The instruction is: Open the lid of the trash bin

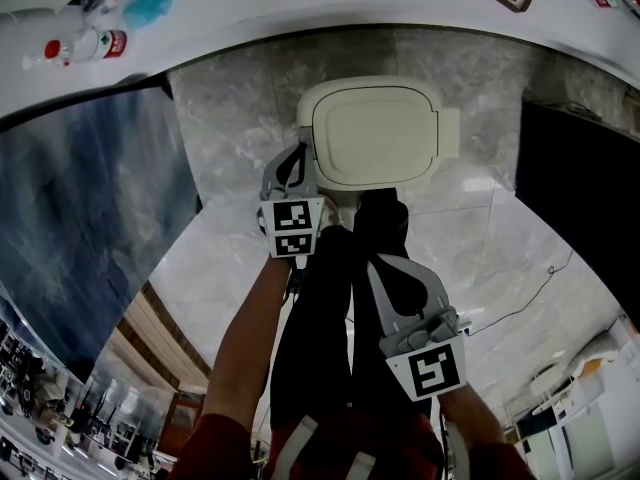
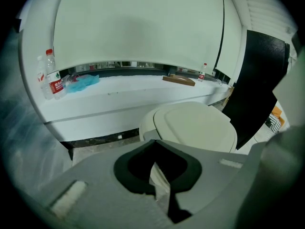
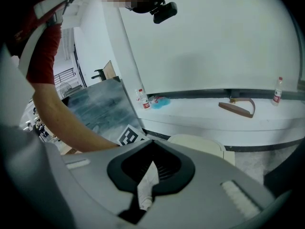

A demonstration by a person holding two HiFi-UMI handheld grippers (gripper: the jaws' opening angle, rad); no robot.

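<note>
The shut lid lies at 1 o'clock, just beyond the left gripper, the nearer. It and the right gripper are clenched, empty.

The trash bin stands on the floor before a curved bench. Bottles sit on the bench, far left. The left claw is at the bin's left edge, perhaps touching. The right claw is nearer the person, apart from the bin.
</note>
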